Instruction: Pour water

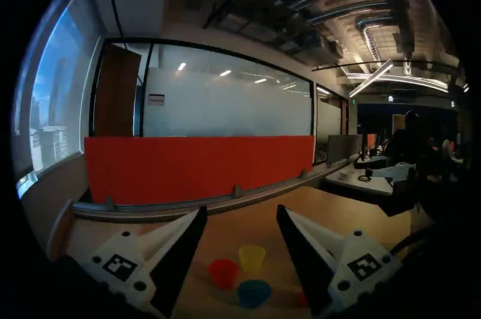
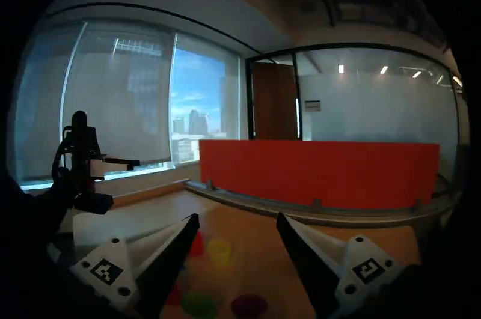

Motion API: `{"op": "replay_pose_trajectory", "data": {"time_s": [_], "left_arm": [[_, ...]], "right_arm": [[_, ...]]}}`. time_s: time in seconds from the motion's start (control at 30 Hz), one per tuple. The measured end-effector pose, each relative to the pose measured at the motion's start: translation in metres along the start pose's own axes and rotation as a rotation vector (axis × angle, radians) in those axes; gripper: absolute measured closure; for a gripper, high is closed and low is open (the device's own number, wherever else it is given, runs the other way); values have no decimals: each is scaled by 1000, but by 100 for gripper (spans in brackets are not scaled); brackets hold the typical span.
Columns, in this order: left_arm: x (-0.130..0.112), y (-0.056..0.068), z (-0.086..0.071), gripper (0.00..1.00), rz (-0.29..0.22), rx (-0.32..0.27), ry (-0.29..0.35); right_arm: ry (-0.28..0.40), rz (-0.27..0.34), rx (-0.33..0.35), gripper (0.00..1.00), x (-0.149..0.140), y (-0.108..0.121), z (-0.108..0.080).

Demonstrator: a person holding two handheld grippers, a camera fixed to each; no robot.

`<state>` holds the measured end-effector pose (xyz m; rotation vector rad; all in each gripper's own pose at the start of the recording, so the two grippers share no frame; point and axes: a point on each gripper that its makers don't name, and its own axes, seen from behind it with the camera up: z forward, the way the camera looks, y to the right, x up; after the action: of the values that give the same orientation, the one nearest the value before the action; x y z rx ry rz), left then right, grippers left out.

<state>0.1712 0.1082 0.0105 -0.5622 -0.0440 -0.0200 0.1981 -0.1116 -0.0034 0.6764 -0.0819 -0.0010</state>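
**Hidden or unclear items.** In the left gripper view, a small red object (image 1: pixel 300 298) is largely covered by the right-hand finger and cannot be identified. In the right gripper view, a hand (image 2: pixel 60 190) at the far left is rendered as a dark outline only. One red cup is partly covered by the left-hand finger. A green cup (image 2: pixel 200 304) and a purple cup (image 2: pixel 248 305) are cut off at the lower edge. The contents of the cups cannot be determined in either view.

**Surroundings.** In the left gripper view, a window (image 1: pixel 51 109) is located at the left. An orange partition (image 1: pixel 198 169) runs along the far edge of the wooden table (image 1: pixel 324 205), and a frosted glass wall (image 1: pixel 228 103) is set behind it. A seated person (image 1: pixel 412 139) is seen in silhouette at the far right.

**Grippers and cups.** The left gripper (image 1: pixel 240 209) is held with its jaws spread wide; nothing is clamped. The red cup (image 1: pixel 223 273), yellow cup (image 1: pixel 251 257) and blue cup (image 1: pixel 254 292) are clustered on the table, framed in the gap between the fingers and touching neither. In the right gripper view, the left gripper is held raised by the hand at the far left. The right gripper (image 2: pixel 237 217) is likewise spread wide and empty. The yellow cup is framed between its fingers, with the green and purple cups nearer the camera.
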Motion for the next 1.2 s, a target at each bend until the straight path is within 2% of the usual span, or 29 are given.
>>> {"op": "replay_pose_trajectory", "data": {"time_s": [0.17,0.37,0.77,0.97,1.2], "left_arm": [[-2,4,2,15,-7,-35,-3],[-5,7,4,15,16,-57,-15],[-29,8,10,15,19,-89,-79],[-43,9,11,15,14,-114,-113],[-58,6,12,15,16,-116,-149]], "right_arm": [[-20,-23,46,0,-4,-12,4],[-51,-54,72,0,-10,-20,9],[-129,-56,160,0,-25,-38,10],[-183,-73,191,0,-40,-44,9],[-235,-95,218,0,-58,-47,8]]}}
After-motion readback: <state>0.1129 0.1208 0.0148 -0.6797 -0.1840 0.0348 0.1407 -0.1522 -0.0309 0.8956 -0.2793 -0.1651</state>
